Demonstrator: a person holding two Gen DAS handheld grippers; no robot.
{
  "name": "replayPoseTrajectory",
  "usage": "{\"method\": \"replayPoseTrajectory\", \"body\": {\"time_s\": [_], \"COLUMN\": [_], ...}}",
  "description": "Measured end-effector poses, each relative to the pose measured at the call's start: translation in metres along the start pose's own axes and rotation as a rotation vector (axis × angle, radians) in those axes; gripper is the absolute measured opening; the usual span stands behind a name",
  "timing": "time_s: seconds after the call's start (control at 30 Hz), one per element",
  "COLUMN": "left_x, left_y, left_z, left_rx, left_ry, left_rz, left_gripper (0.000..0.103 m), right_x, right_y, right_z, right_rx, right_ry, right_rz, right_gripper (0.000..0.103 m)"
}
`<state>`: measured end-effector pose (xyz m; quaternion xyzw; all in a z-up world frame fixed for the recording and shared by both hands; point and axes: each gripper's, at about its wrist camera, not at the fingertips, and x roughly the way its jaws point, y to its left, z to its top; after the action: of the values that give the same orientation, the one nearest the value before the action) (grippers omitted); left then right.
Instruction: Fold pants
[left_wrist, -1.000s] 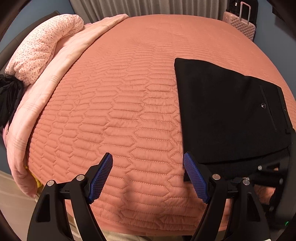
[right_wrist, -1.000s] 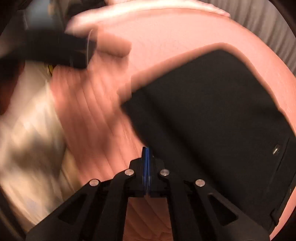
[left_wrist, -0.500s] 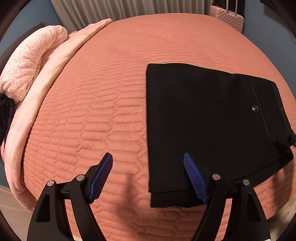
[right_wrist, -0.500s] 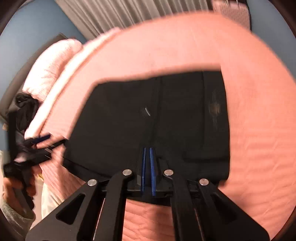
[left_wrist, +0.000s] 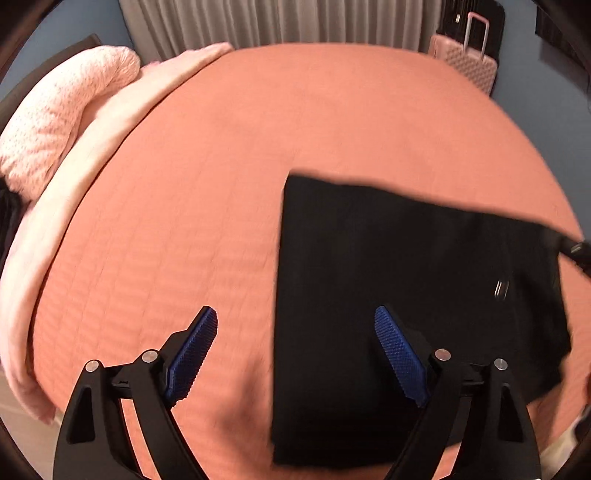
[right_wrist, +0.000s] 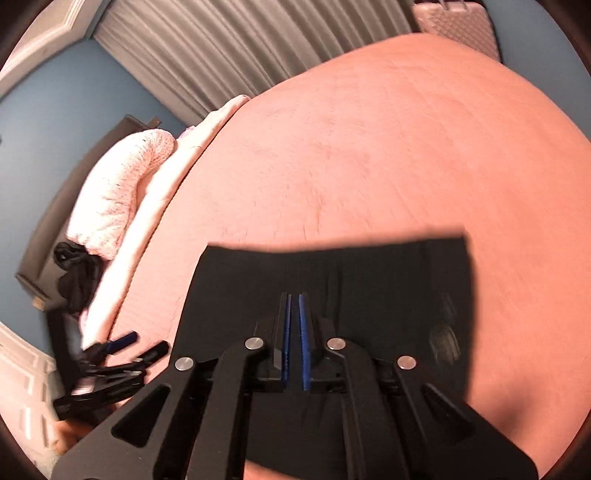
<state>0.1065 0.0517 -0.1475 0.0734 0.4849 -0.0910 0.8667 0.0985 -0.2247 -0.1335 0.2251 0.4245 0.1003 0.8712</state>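
The black pants (left_wrist: 406, 295) lie folded into a flat rectangle on the orange quilted bed (left_wrist: 221, 184), near its front edge. My left gripper (left_wrist: 295, 332) is open and empty, raised above the bed, its right pad over the pants' left part. My right gripper (right_wrist: 294, 321) hovers above the pants (right_wrist: 369, 280) with its blue pads almost together, a thin gap between them and nothing held. The left gripper also shows at the lower left of the right wrist view (right_wrist: 118, 354).
A pink pillow (left_wrist: 62, 110) and a folded-back pink blanket (left_wrist: 92, 184) lie along the bed's left side. A pink suitcase (left_wrist: 465, 62) stands at the far right corner by grey curtains (left_wrist: 277, 22). Dark clothing (right_wrist: 74, 273) lies beside the pillow.
Both grippers have lifted up and back from the pants. The right gripper's view swung round over the folded pants and its pads parted slightly. The pants lie still.
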Motion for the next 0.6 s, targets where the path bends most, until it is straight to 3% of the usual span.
{"method": "replayPoseTrajectory", "body": {"time_s": [0.1, 0.13, 0.17, 0.2, 0.23, 0.3, 0.33, 0.4, 0.43, 0.5, 0.53, 0.6], "left_x": [0.035, 0.059, 0.08, 0.112, 0.124, 0.124, 0.119, 0.109, 0.112, 0.132, 0.129, 0.101], "left_y": [-0.017, -0.02, -0.022, -0.02, -0.009, 0.016, 0.022, 0.03, 0.031, 0.033, 0.042, 0.06], "left_z": [0.048, 0.062, 0.067, 0.069, 0.07, 0.078, 0.082, 0.091, 0.093, 0.092, 0.089, 0.084], "left_rx": [0.01, 0.015, 0.03, 0.046, -0.002, -0.124, -0.146, -0.142, -0.12, -0.064, -0.09, -0.12], "left_ry": [-0.001, 0.021, 0.063, 0.132, 0.139, 0.161, 0.145, 0.074, 0.07, 0.13, 0.133, 0.094], "left_rz": [-0.007, 0.005, 0.033, 0.053, 0.003, -0.071, -0.061, 0.023, 0.056, 0.071, 0.04, 0.051], "left_gripper": [0.085, 0.085, 0.088, 0.098, 0.098, 0.098, 0.097, 0.097, 0.097, 0.098, 0.098, 0.096], "right_x": [0.044, 0.052, 0.057, 0.057, 0.051, 0.024, 0.012, 0.013, 0.022, 0.019, 0.007, -0.036], "right_y": [-0.011, -0.022, -0.038, -0.057, -0.073, -0.072, -0.062, -0.061, -0.072, -0.093, -0.095, -0.09], "right_z": [0.005, 0.002, 0.001, -0.002, -0.003, -0.001, 0.0, -0.001, -0.001, -0.001, 0.001, -0.002], "right_rx": [0.018, -0.01, 0.017, 0.103, 0.203, 0.216, 0.147, 0.089, 0.072, 0.166, 0.181, 0.118], "right_ry": [0.075, 0.082, 0.091, 0.087, 0.073, -0.001, -0.033, -0.015, 0.021, 0.025, 0.014, -0.049], "right_rz": [0.008, -0.054, -0.03, 0.043, 0.084, 0.029, 0.018, 0.003, -0.02, 0.043, -0.004, -0.123], "right_gripper": [0.005, 0.0, 0.0, 0.0, 0.0, 0.002, 0.006, 0.005, 0.0, 0.0, 0.0, 0.008]}}
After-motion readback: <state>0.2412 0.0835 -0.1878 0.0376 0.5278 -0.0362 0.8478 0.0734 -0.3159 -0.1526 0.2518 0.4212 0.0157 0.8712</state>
